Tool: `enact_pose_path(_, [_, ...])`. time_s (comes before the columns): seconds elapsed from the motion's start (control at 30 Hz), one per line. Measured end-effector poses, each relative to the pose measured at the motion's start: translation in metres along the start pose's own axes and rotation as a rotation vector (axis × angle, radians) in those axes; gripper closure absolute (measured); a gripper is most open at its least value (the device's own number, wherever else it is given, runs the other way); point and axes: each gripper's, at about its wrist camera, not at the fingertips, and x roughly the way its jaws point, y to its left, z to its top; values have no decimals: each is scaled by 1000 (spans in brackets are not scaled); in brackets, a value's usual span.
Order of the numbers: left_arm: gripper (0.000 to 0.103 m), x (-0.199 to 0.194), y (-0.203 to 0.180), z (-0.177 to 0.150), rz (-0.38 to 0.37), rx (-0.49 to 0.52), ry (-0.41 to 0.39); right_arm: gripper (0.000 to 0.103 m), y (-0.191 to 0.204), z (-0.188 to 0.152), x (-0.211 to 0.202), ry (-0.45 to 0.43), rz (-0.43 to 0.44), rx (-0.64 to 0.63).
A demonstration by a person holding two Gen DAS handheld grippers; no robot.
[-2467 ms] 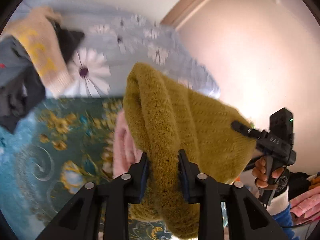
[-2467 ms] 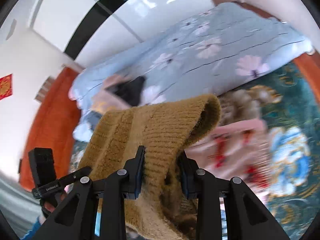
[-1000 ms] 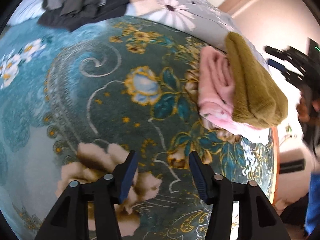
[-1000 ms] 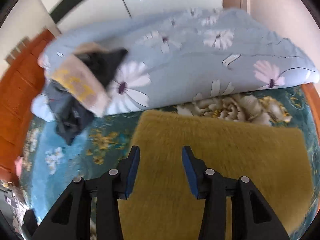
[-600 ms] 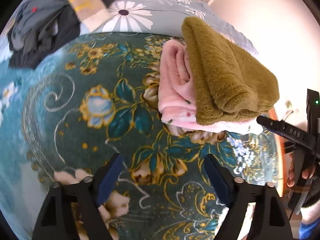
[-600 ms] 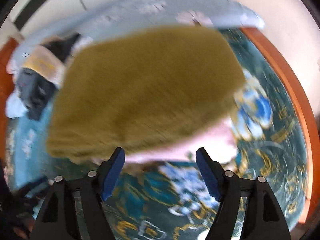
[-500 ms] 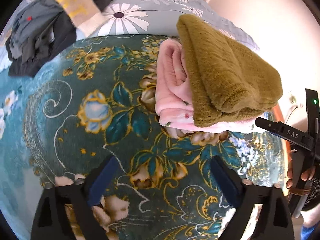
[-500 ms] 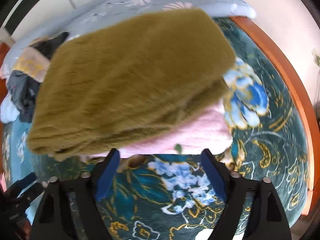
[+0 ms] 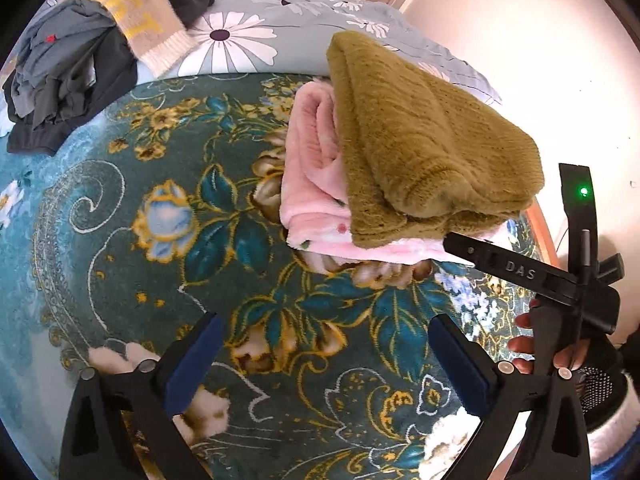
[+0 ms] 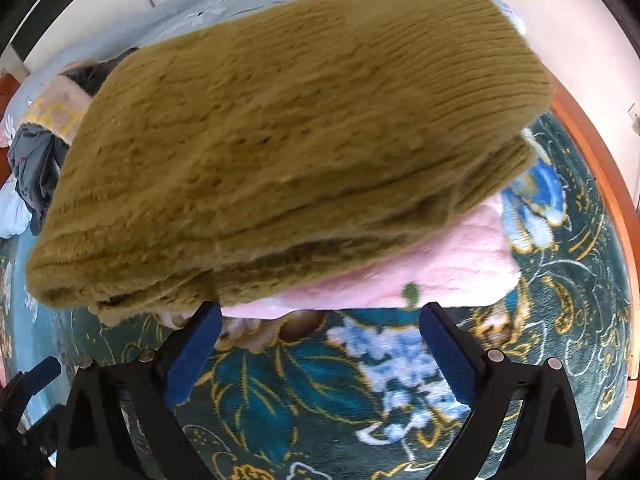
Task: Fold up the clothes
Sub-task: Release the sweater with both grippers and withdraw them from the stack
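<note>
**Folded sweater stacked, both my grippers free**

The folded mustard-yellow knit sweater (image 9: pixel 420 140) lies on top of a folded pink fleece garment (image 9: pixel 316 184), which peeks out under its near edge and its left side. From my right wrist view the sweater (image 10: pixel 296 128) fills most of the picture, with the pink fleece (image 10: pixel 448 268) showing beneath its lower right edge. The stack rests on a dark teal floral blanket (image 9: pixel 224 240) patterned with gold-outlined flowers.

My left gripper (image 9: pixel 324 364) sits short of the sweater, over bare blanket, with its blue-padded jaws spread wide and nothing between them. My right gripper (image 10: pixel 320 348) is just in front of the stack's near edge, jaws likewise wide apart and holding nothing; in the left view it shows to the right of the sweater, my right hand (image 9: pixel 548 344) around its handle.

Beyond the sweater runs a rolled grey-blue quilt with white daisies (image 9: pixel 256 36). Far left of the sweater, on that quilt, is a heap of unfolded clothes: a beige fuzzy sweater with yellow lettering (image 9: pixel 140 24) over dark grey and black garments (image 9: pixel 68 80).
</note>
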Motion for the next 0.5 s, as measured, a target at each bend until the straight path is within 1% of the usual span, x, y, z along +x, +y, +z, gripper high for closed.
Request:
enact_pose_path(0.13, [0, 1, -4, -3, 12, 17, 3, 4, 5, 2, 2, -2, -9, 10])
enact_pose_path(0.5, [0, 5, -5, -8, 4, 6, 21, 4, 14, 9, 7, 13, -38, 23])
